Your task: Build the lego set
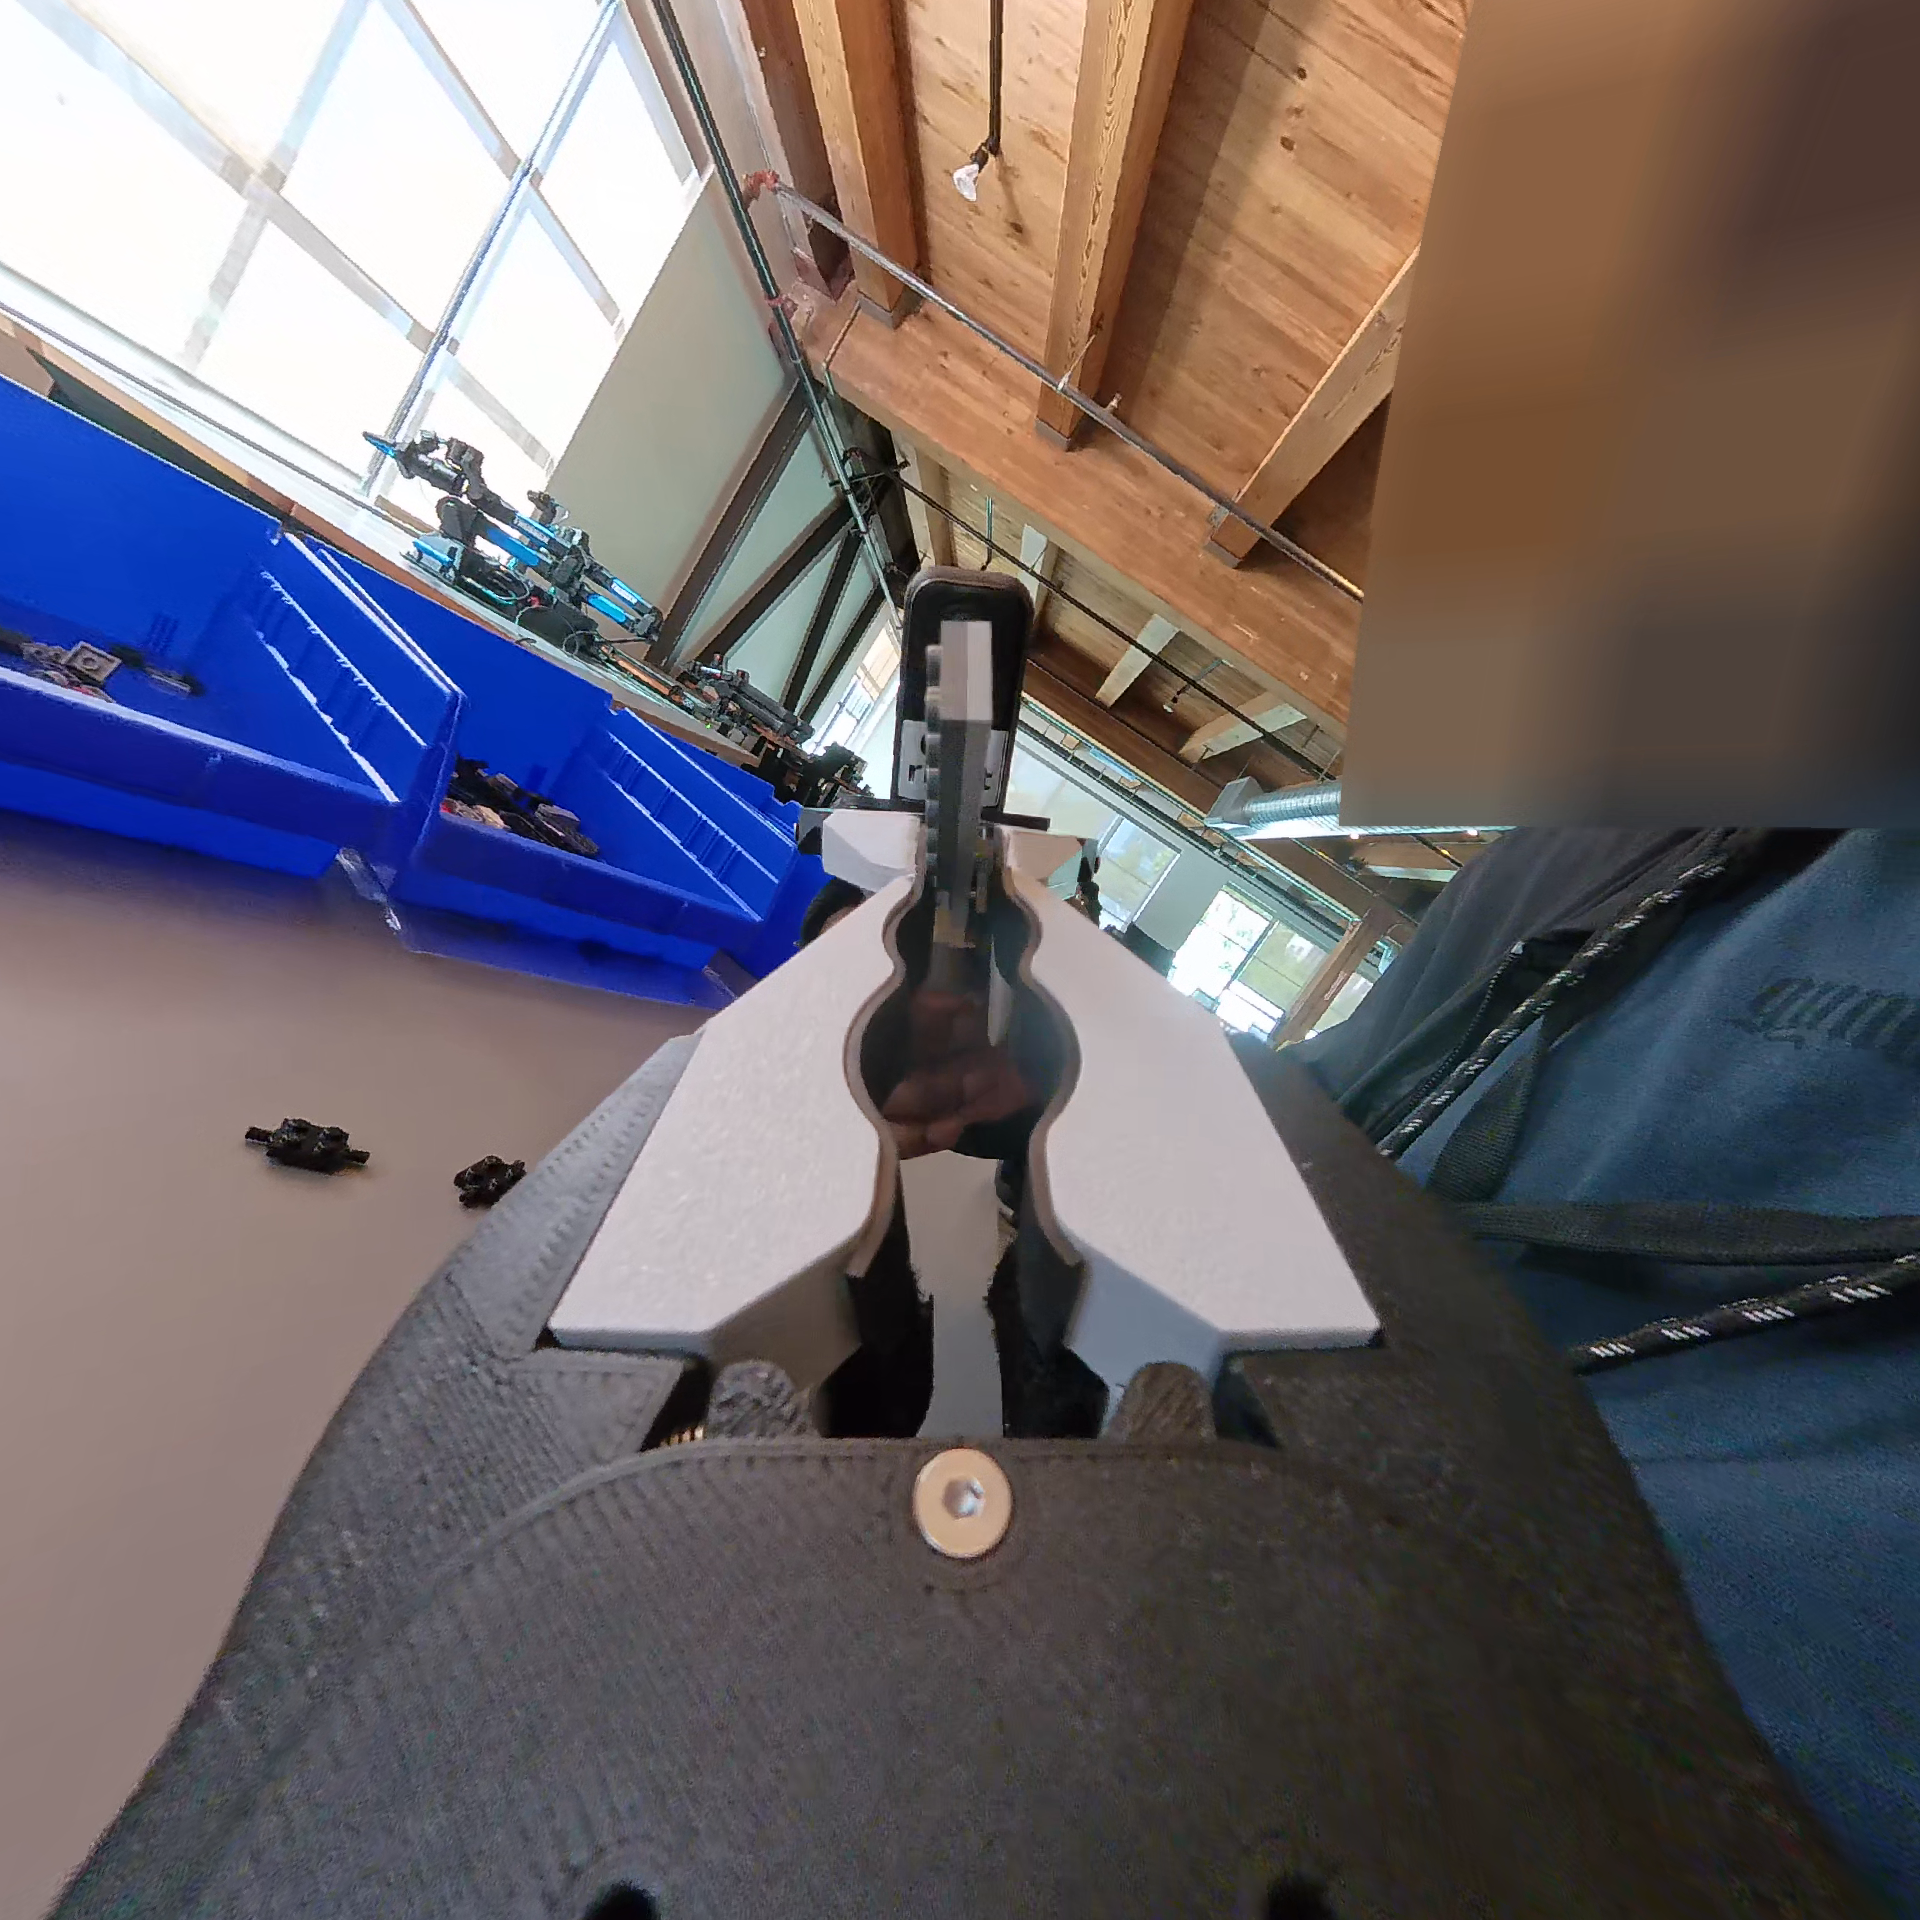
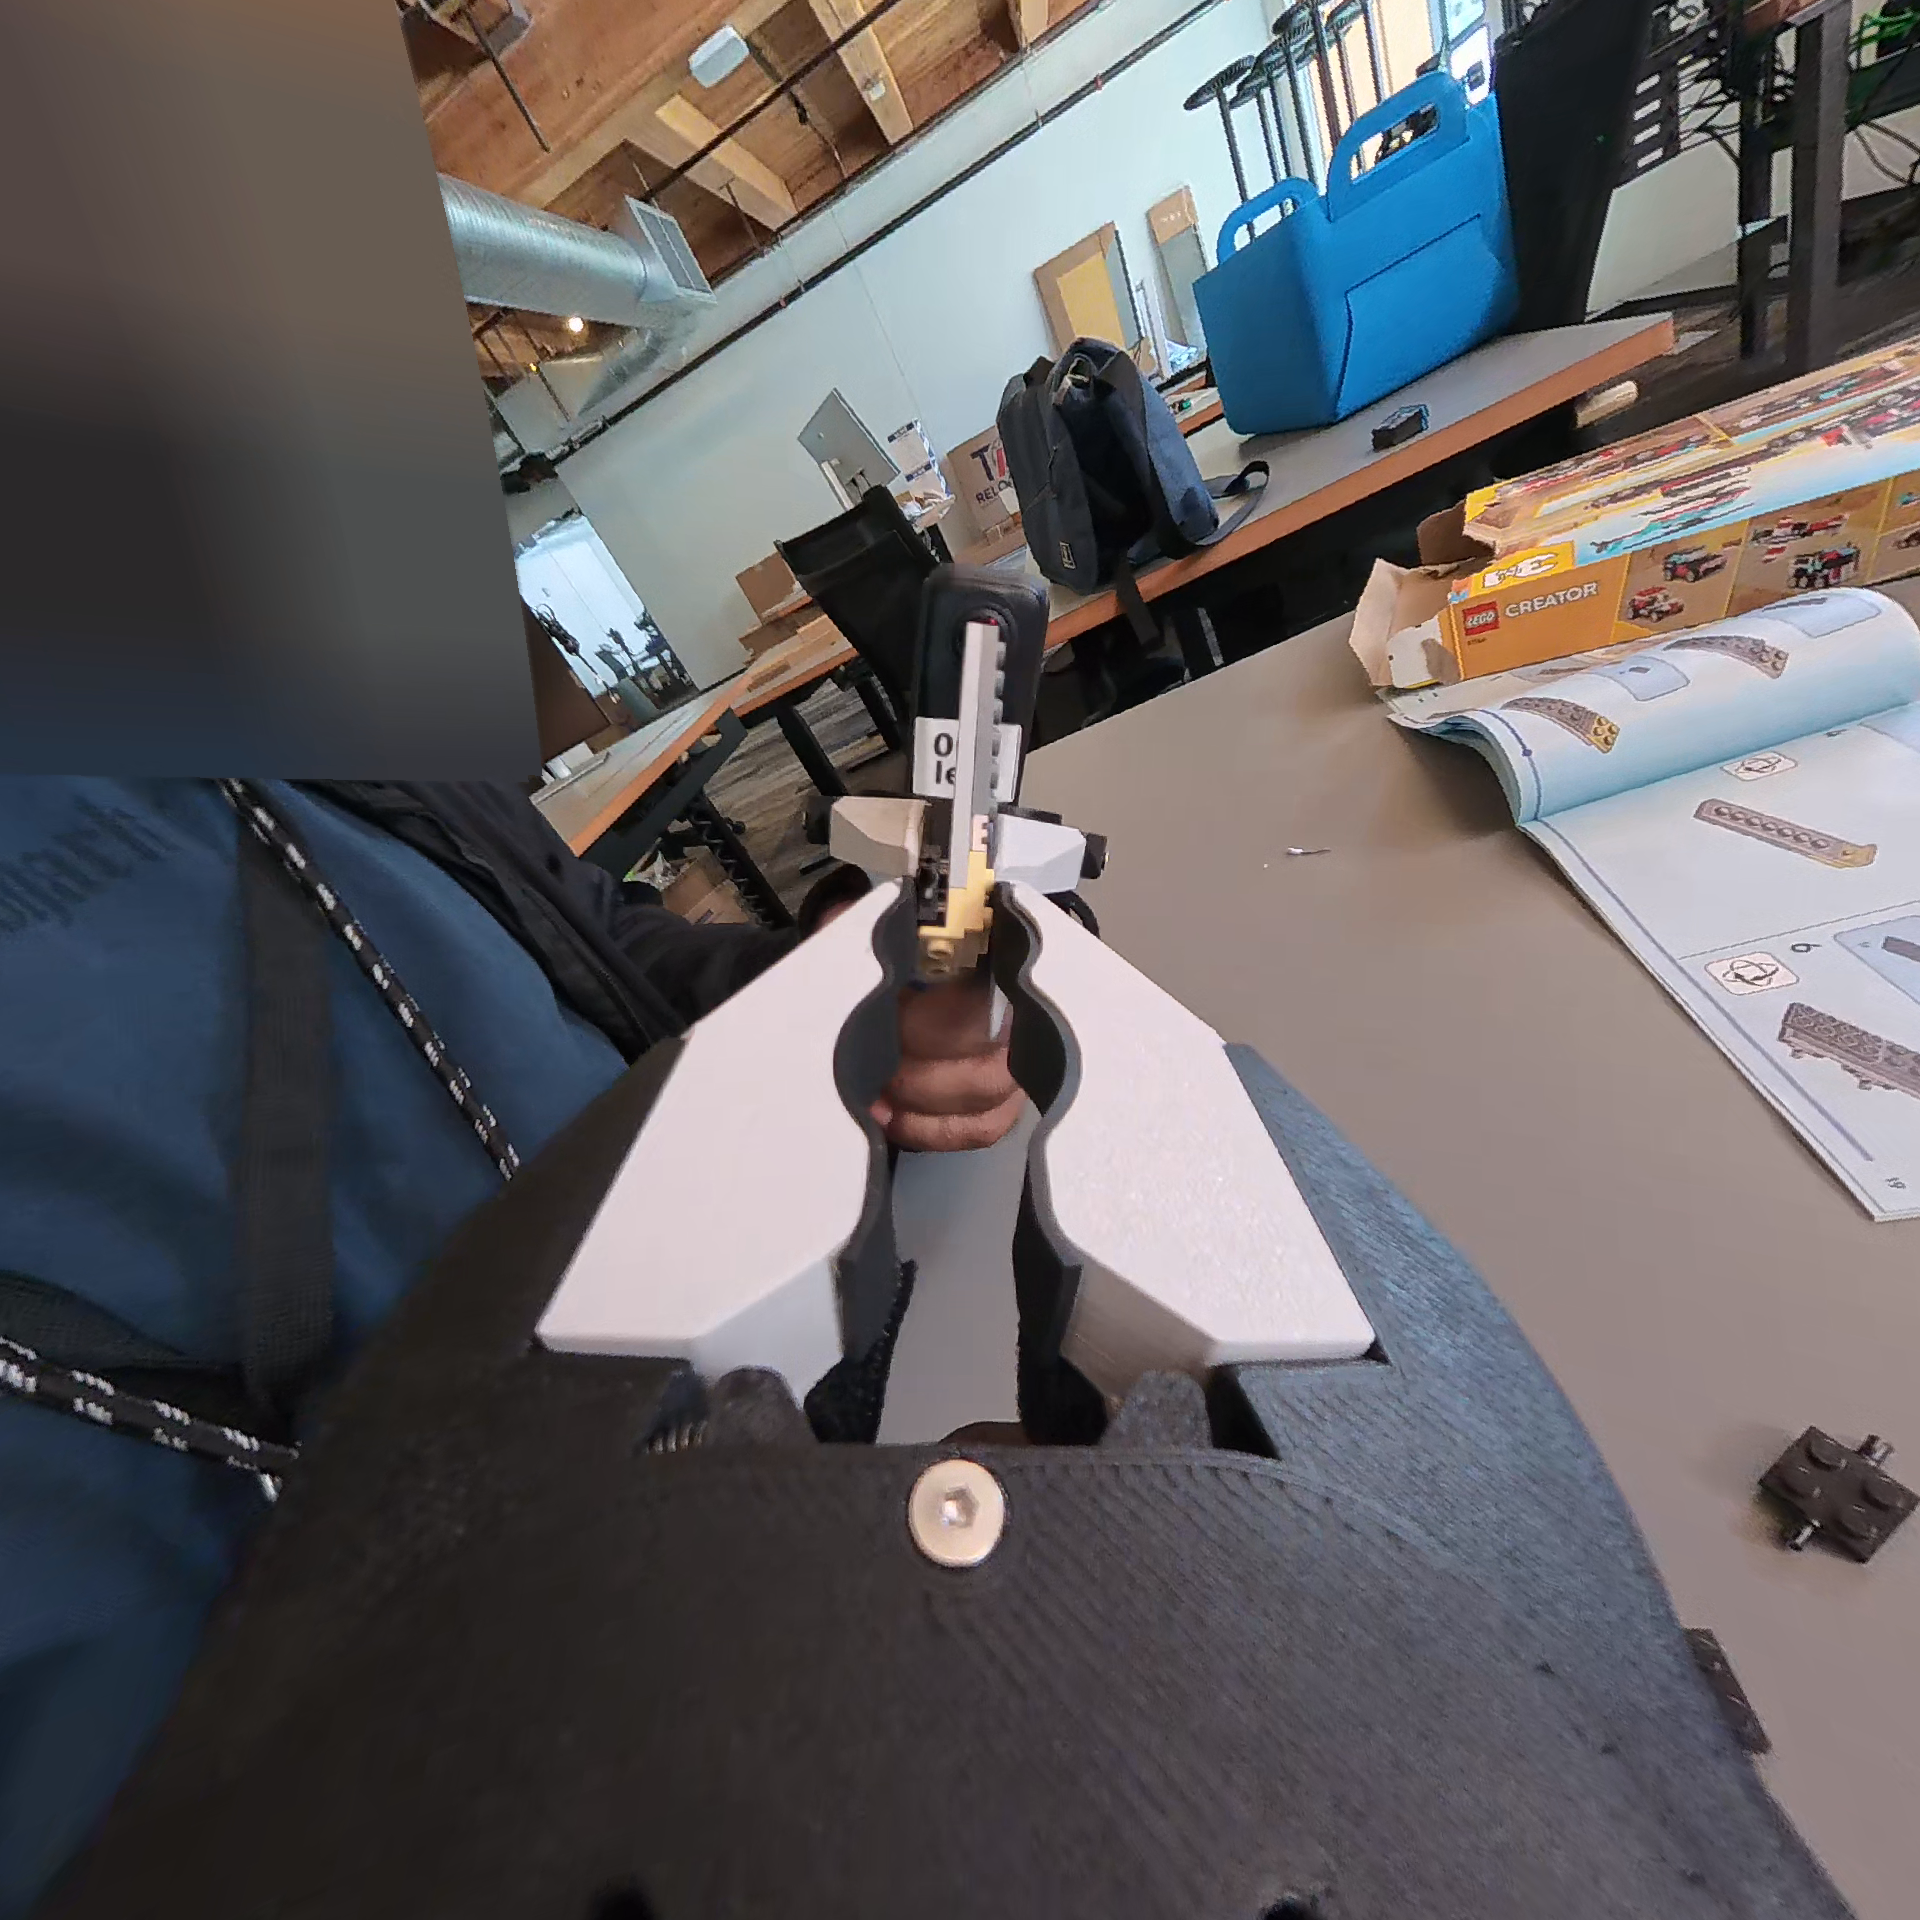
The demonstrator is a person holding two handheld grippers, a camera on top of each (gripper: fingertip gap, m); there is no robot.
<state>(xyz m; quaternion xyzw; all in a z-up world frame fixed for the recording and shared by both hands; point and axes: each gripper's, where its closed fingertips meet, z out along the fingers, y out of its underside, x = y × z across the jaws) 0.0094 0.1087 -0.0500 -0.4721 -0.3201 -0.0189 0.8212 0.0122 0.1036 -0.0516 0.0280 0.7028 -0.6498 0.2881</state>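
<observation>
A flat grey lego assembly (image 1: 961,748) is held edge-on in the air between my two grippers, which face each other. My left gripper (image 1: 956,899) is shut on its near end. In the right wrist view the same assembly (image 2: 977,748) shows a tan piece (image 2: 948,940) at its near end, and my right gripper (image 2: 951,909) is shut on it there. Each view shows the other gripper's white fingertips (image 1: 868,842) (image 2: 1039,842) just beyond the assembly. A hand (image 2: 945,1091) shows through the gap between the fingers.
Blue bins (image 1: 312,748) with loose parts stand at the table's far left. Two small black lego pieces (image 1: 307,1143) (image 1: 488,1179) lie on the grey table. An open instruction booklet (image 2: 1714,883), the lego box (image 2: 1662,561) and a dark grey piece (image 2: 1839,1501) lie right. A person's blue-clad torso (image 1: 1714,1143) is close. Only a small space, under 4 cm, lies between the two pairs of fingers.
</observation>
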